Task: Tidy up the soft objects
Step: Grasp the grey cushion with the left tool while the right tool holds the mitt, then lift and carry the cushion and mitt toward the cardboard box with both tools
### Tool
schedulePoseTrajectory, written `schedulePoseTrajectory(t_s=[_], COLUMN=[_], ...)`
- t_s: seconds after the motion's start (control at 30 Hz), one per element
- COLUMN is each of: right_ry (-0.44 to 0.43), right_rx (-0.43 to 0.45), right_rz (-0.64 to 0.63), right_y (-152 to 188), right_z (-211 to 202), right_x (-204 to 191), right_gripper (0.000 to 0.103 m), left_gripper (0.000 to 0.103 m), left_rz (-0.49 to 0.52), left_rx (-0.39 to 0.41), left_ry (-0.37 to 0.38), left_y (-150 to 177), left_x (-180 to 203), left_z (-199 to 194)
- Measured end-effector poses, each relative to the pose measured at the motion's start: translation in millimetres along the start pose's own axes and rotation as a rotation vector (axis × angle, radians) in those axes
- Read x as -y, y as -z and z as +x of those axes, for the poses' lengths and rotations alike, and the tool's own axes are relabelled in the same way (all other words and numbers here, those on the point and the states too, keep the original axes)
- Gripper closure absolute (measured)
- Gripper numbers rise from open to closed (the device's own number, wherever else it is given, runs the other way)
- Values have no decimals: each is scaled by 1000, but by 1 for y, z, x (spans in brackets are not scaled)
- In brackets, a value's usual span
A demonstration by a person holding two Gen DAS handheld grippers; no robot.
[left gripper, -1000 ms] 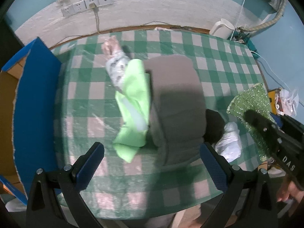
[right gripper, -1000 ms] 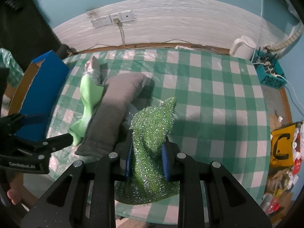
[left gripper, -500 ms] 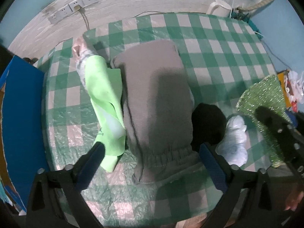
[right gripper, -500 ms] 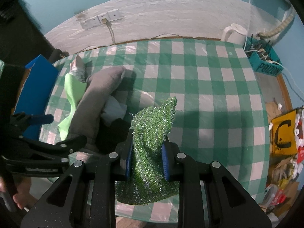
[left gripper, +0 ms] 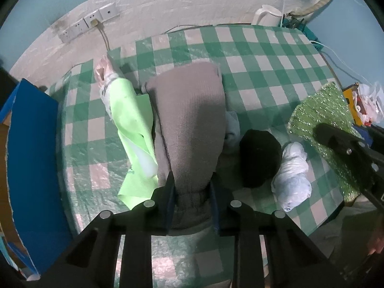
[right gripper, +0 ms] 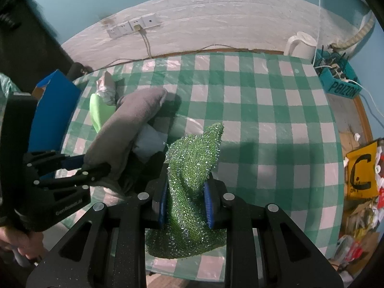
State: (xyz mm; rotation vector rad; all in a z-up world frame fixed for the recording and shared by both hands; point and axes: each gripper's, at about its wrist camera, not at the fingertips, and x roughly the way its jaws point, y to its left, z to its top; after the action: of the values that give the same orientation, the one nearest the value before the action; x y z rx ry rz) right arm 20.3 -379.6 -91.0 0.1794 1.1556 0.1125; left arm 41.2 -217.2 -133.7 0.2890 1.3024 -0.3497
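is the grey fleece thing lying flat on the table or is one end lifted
One end looks lifted. The grey fleece garment slopes from the checked tablecloth up into the left gripper, whose jaws are closing on its elastic cuff.

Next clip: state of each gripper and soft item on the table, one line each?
Left gripper: jaws closing on the grey garment's cuff.
Right gripper: shut on the glitter cloth.
Grey garment: lying lengthwise, cuff end pinched.
Glitter cloth: held, tip standing up.
Lime cloth: flat, partly under the garment.
Black bundle: resting, untouched.
White bundle: resting, untouched.
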Motion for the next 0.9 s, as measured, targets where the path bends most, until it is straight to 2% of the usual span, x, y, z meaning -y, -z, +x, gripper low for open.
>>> schedulePoseTrajectory(t_s=[0.23,0.53,0.9], right_ry=[-5,-4,-13], right_rx=[18,42,83], right_rz=[-11,-20,-54], right_y=[-3,-6,-16], right_z=[-7,-18,-35], right_x=[-7,-16,-37], right_gripper=[80,80,80], left_gripper=[83,84,84], left_rz=[3,18,-22], left_rx=[61,165,246], left_ry=[10,8,-10], left_y=[7,17,23], left_x=[-4,-1,-23], left_z=[-25,-63,-101])
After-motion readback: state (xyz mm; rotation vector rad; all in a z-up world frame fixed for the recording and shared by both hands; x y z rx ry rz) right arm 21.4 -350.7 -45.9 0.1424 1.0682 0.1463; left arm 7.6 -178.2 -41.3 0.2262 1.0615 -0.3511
